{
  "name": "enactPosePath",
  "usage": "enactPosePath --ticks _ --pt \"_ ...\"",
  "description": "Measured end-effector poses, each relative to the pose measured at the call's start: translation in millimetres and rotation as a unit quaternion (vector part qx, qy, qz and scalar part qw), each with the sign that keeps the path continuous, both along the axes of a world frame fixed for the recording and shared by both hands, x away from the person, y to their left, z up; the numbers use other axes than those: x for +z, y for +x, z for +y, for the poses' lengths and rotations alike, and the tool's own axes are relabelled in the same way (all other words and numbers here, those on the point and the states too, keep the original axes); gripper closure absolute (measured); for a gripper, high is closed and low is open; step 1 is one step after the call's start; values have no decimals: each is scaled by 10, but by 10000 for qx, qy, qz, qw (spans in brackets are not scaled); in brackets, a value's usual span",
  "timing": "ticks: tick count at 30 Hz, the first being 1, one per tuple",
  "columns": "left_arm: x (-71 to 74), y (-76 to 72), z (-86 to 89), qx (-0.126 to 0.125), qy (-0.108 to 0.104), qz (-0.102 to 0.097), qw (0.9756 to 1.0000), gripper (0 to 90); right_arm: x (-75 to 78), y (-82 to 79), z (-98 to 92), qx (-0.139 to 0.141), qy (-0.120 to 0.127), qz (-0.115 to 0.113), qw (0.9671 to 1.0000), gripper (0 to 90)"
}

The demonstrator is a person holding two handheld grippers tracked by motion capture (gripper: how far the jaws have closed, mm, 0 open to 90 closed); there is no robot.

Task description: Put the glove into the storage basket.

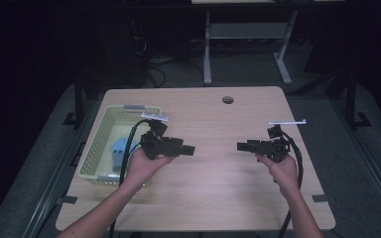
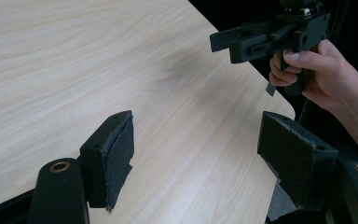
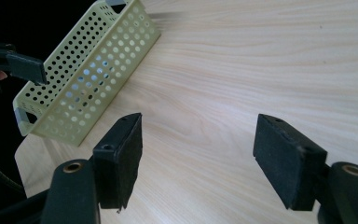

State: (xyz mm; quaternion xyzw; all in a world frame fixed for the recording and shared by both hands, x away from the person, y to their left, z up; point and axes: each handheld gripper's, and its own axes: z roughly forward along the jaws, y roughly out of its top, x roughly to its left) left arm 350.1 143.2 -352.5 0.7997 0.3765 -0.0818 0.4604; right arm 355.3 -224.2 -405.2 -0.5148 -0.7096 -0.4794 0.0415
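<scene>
Blue object (image 1: 118, 150), perhaps cloth, lies inside the green basket (image 1: 95, 144). Left tool (image 1: 190, 149) and right tool (image 1: 241, 146), both released and empty, hover right of the basket; reaching carelessly could snag its rim.

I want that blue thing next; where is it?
In the high view, the blue thing lies inside the yellow-green basket at the table's left, beside the left gripper.
</scene>
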Motion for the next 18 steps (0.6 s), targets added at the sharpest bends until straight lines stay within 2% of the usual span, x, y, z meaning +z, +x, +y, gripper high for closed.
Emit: enactPosePath --ticks 15,18 --pt "-220 -26 -223 -201 -69 184 9996 253 -170 -144 -250 -108 -39 175 9998 328" --pt "-251 -53 -258 -215 -66 151 9996 253 -203 -164 -286 -139 -62 192 9997 328"
